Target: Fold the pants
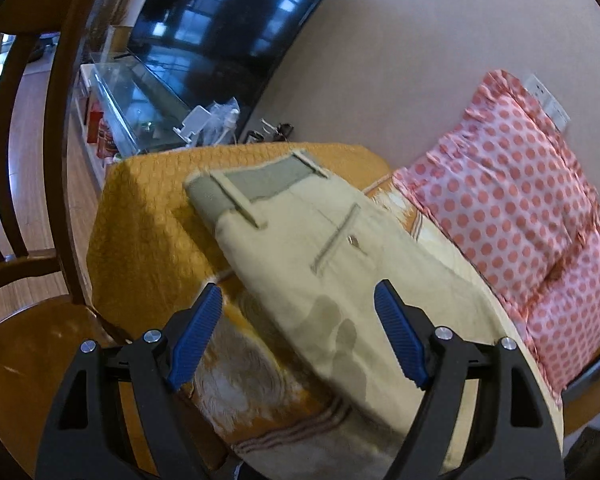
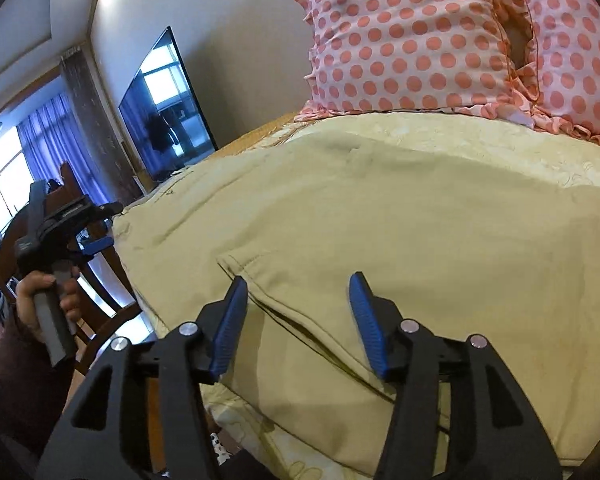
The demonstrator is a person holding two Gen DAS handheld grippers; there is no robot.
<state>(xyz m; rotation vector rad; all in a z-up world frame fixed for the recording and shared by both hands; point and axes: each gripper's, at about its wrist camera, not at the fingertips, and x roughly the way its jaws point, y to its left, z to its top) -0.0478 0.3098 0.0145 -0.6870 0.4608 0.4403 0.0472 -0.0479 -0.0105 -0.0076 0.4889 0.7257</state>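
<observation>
Beige pants [image 1: 324,248] lie flat on the bed, waistband with belt loops at the far end, a back pocket with a button in the middle. My left gripper [image 1: 298,300] is open and empty, hovering above the pants' middle. In the right wrist view the pants [image 2: 380,216] spread wide, with a folded leg hem corner [image 2: 236,260] near the front. My right gripper [image 2: 298,288] is open and empty, just above that hem layer. The left gripper [image 2: 96,240] also shows in the right wrist view at the left, held in a hand.
A pink polka-dot pillow [image 1: 516,200] lies along the wall beside the pants; it also shows in the right wrist view [image 2: 420,40]. An orange bedspread [image 1: 148,216] covers the bed. A wooden chair [image 1: 28,160] stands left. A TV [image 1: 220,28] and glass tank [image 1: 140,108] sit beyond.
</observation>
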